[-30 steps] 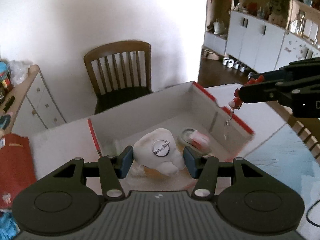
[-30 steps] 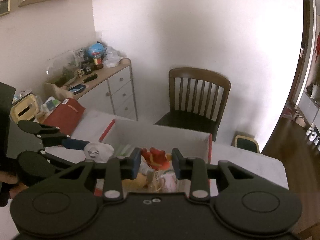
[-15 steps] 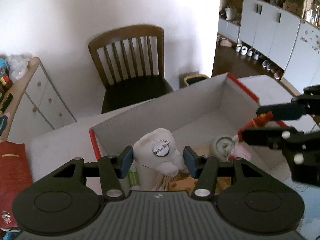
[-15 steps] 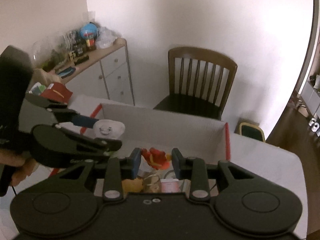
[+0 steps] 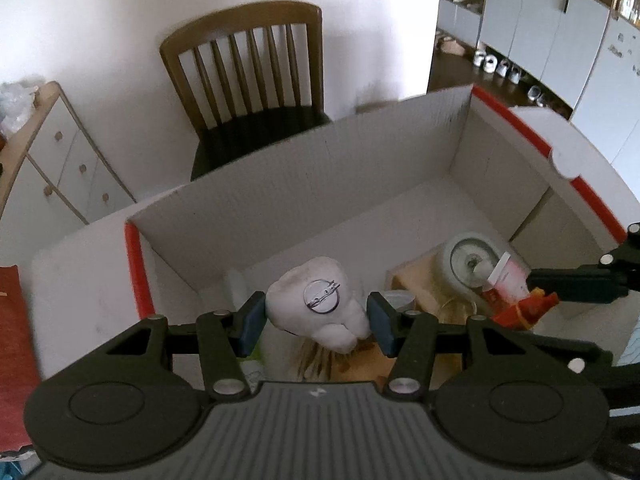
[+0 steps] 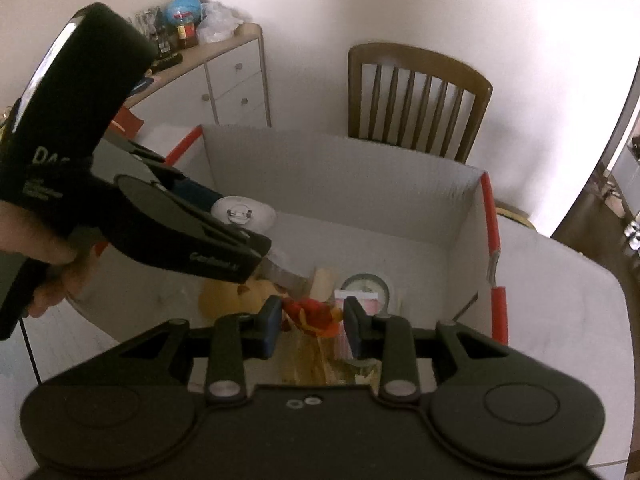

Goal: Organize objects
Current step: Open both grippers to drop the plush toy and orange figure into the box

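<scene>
My left gripper (image 5: pixel 316 316) is shut on a white plush toy (image 5: pixel 320 304) with a round metal pin on it, held inside the white cardboard box (image 5: pixel 320 168) with red edges. My right gripper (image 6: pixel 312 320) is shut on a small red and yellow keychain toy (image 6: pixel 312 314), also held low inside the box (image 6: pixel 360 168). In the left wrist view the red toy (image 5: pixel 524 310) and the right gripper's fingers (image 5: pixel 576 280) show at the right. In the right wrist view the white plush (image 6: pixel 244 214) shows at the left gripper's fingers (image 6: pixel 224 256).
The box holds a round white clock (image 5: pixel 472 258), a pink-and-white tube (image 5: pixel 506 280), a yellow plush (image 6: pixel 232 296) and other items. A wooden chair (image 5: pixel 256 80) stands behind the table. A white drawer cabinet (image 6: pixel 232 80) with clutter stands at the left. A red item (image 5: pixel 16 352) lies left.
Both grippers have moved forward and down into the box with their toys held. The right gripper has come lower, close beside the left one.
</scene>
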Action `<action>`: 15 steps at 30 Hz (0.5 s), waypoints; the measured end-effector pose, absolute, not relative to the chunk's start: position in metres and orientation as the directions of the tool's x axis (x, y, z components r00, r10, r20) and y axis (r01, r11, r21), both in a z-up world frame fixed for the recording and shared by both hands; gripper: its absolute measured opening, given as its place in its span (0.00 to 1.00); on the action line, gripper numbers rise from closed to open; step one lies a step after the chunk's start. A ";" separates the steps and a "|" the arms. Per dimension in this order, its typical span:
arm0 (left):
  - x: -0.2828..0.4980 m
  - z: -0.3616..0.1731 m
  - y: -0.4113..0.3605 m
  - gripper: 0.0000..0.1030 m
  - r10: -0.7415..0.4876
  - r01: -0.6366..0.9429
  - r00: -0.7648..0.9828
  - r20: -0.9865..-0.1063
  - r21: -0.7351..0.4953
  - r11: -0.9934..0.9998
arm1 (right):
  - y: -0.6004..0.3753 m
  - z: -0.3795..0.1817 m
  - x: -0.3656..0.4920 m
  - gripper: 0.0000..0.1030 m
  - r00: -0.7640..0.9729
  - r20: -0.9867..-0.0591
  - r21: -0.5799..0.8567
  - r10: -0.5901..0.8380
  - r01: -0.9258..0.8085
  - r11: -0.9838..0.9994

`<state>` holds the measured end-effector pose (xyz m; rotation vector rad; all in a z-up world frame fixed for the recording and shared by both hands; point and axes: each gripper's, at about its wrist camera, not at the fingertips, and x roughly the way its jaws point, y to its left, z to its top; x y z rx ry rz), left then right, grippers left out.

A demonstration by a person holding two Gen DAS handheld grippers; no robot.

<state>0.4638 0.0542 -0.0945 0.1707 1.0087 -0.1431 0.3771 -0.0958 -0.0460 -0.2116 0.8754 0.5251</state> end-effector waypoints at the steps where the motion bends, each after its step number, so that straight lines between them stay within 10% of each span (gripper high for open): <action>1: 0.465 -0.097 0.054 0.53 -0.039 0.195 0.518 -0.854 0.074 0.978 | -0.097 -0.047 0.377 0.31 0.526 -0.775 0.035 0.350 -0.518 0.855; 15: 0.467 -0.118 0.043 0.54 0.006 0.223 0.450 -0.893 0.119 0.968 | -0.098 -0.048 0.386 0.32 0.510 -0.783 0.066 0.356 -0.501 0.863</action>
